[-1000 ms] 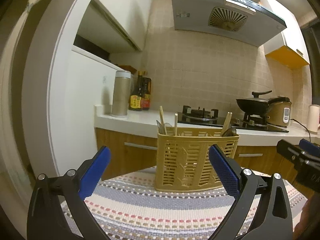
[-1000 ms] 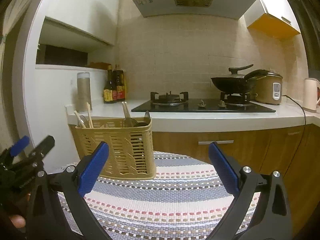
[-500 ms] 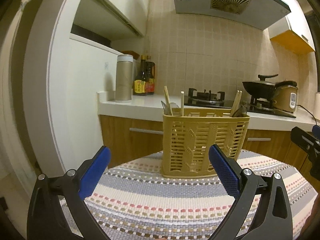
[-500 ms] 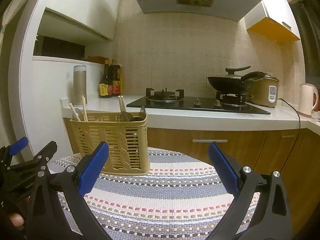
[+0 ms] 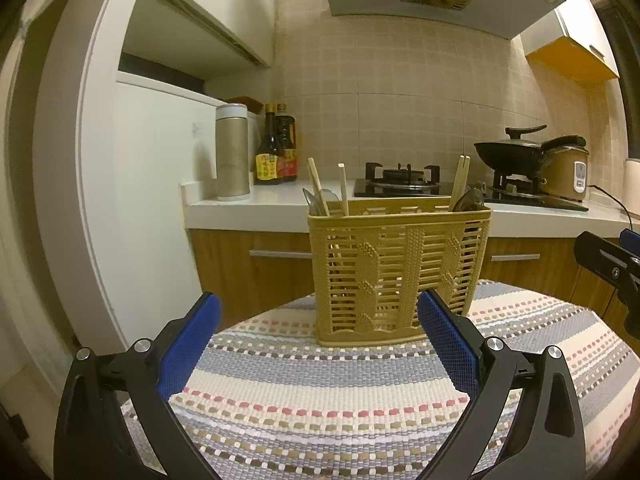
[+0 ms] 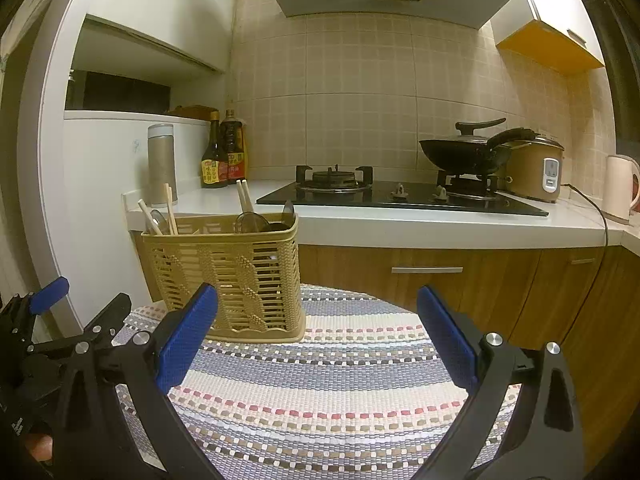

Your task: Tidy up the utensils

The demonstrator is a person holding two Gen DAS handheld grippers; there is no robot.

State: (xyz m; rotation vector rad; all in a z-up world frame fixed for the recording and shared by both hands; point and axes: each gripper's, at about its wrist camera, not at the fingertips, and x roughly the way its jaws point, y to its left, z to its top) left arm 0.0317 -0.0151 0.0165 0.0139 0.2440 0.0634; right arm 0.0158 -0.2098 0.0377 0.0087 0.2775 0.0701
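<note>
A tan slotted utensil basket (image 5: 400, 276) (image 6: 232, 276) stands upright at the far edge of a striped woven mat (image 5: 340, 396) (image 6: 320, 392). Wooden chopsticks (image 5: 318, 190) (image 6: 170, 210) and spoons (image 5: 468, 200) (image 6: 252, 222) stick out of its left and right compartments. My left gripper (image 5: 318, 340) is open, low over the mat, just in front of the basket with nothing between its blue pads. My right gripper (image 6: 318, 338) is open too, to the right of the basket and holding nothing. Each gripper shows at the edge of the other's view.
Behind the mat runs a white counter (image 6: 420, 228) with a gas hob (image 6: 400, 196), a black wok (image 6: 464, 154), a rice cooker (image 6: 536, 172), a kettle (image 6: 620, 188), sauce bottles (image 5: 276, 148) and a steel flask (image 5: 232, 152). Wooden cabinet fronts (image 6: 440, 280) lie below.
Both grippers have tilted downward and drawn back a little, so the basket and counter sit higher in each view. The basket and its utensils have not moved; both grippers stay open.
</note>
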